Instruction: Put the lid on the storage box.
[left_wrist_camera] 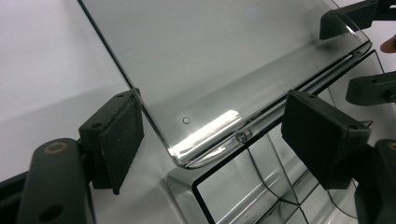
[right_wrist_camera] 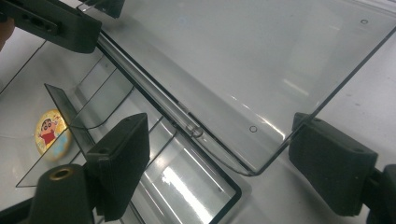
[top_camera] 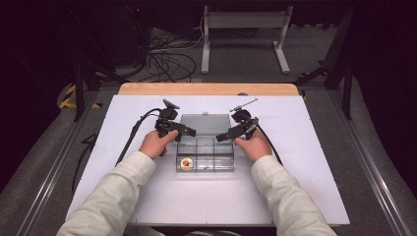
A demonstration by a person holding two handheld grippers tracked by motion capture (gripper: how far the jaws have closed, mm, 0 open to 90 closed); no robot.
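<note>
At the left, our left gripper (top_camera: 191, 132) straddles the hinge corner of the clear hinged plastic lid (top_camera: 205, 124), which stands open behind the clear plastic compartment box (top_camera: 205, 153) at the middle of the white table top (top_camera: 295, 162). In the left gripper view one pad touches the lid edge (left_wrist_camera: 140, 100) while the other stands off, so we judge the jaws spread, pinching nothing. If we close there, the thin slick sheet could twist or slip, or the light box could skid. A round yellow cartoon badge (top_camera: 186, 164) lies in the front left compartment and could jump. At the right, our right gripper (top_camera: 221, 137) also frames its lid corner (right_wrist_camera: 254, 170) with jaws apart. The clear dividers (right_wrist_camera: 70, 116) stand close under one pad and could snag it. Beyond the table, cables (top_camera: 167, 61) and a metal stand (top_camera: 246, 29) stay well clear.
</note>
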